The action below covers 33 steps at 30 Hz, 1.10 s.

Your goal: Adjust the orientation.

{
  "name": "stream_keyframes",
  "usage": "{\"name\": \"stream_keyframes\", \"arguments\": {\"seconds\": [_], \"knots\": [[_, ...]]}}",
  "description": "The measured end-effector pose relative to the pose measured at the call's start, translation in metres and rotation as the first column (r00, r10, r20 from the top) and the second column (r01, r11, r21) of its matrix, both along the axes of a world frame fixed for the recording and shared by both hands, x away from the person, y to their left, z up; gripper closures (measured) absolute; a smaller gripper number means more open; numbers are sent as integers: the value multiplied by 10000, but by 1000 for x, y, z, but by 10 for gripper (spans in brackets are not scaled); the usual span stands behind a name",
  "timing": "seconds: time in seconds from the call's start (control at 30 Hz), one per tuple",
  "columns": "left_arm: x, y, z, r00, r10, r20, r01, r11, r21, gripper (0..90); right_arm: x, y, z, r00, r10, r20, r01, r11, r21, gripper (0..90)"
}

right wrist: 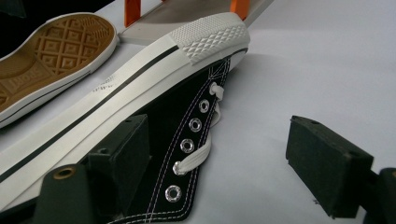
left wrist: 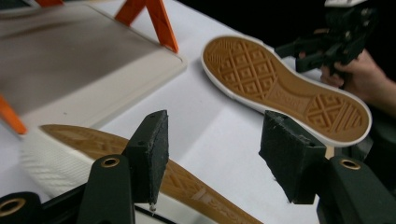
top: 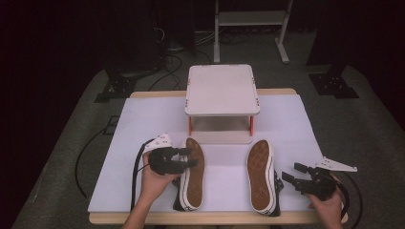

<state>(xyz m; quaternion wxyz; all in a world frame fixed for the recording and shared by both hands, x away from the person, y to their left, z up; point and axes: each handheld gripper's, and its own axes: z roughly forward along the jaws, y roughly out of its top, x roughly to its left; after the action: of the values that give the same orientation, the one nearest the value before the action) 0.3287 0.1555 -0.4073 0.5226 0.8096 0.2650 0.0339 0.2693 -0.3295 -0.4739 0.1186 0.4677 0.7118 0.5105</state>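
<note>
- Two sneakers lie sole-up on the white table (top: 296, 124), before the small shelf (top: 222, 90): left shoe (top: 192, 172), right shoe (top: 261, 174).
- Left gripper (top: 187, 157) over the left shoe, right gripper (top: 292, 172) beside the right; jaws spread, empty.
- Judged light; canvas soft, rubber sole stiff and grippy. Pinch the sole edge.
- Room dark, cables on the floor.

Grey carpeted floor (top: 71, 143) surrounds white-covered wooden table (top: 143, 114); black cables (top: 167, 62) and white metal frame (top: 250, 19) behind it, room dark.
</note>
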Motion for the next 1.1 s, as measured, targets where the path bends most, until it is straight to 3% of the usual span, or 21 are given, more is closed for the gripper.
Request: {"name": "stream_keyframes", "arguments": {"seconds": [0.03,0.07,0.1,0.13,0.3,0.33,0.47,0.53,0.83,1.1], "knots": [[0,-4,-3,9996,-269,-69,271,9989,385,489,-1,0,0,10000,35,34,-34,10000,-29,213],[0,-4,-3,9996,-269,-69,271,9989,385,500,-1,0,0,10000,44,44,-44,10000,-8,216],[-1,-8,-6,9995,-329,-16,329,9966,755,511,-1,0,0,10000,58,54,-58,10000,18,216],[-1,-8,-6,9992,-401,-7,400,9955,856,529,-1,0,0,10000,58,-6,-58,10000,46,216],[-1,-8,-8,9991,-423,-31,424,9937,1040,582,-1,2,-1,9998,188,-2,-188,9998,41,218],[0,-7,-11,9993,-367,-55,371,9905,1327,582,-1,2,-1,9998,209,15,-209,9998,25,218],[0,-1,-14,9996,-281,-40,284,9919,1239,588,-1,3,-1,9998,203,9,-203,9998,41,218],[0,5,-14,9999,-62,141,39,9877,1562,590,-1,2,-1,9999,169,9,-169,9998,57,218],[4,25,-17,10000,46,9,-47,9913,1314,596,0,-7,-3,10000,-63,-69,66,9989,467,221],[6,39,-17,9999,132,-48,-125,9924,1225,613,0,-7,-3,10000,-63,-57,65,9990,442,222]]}}
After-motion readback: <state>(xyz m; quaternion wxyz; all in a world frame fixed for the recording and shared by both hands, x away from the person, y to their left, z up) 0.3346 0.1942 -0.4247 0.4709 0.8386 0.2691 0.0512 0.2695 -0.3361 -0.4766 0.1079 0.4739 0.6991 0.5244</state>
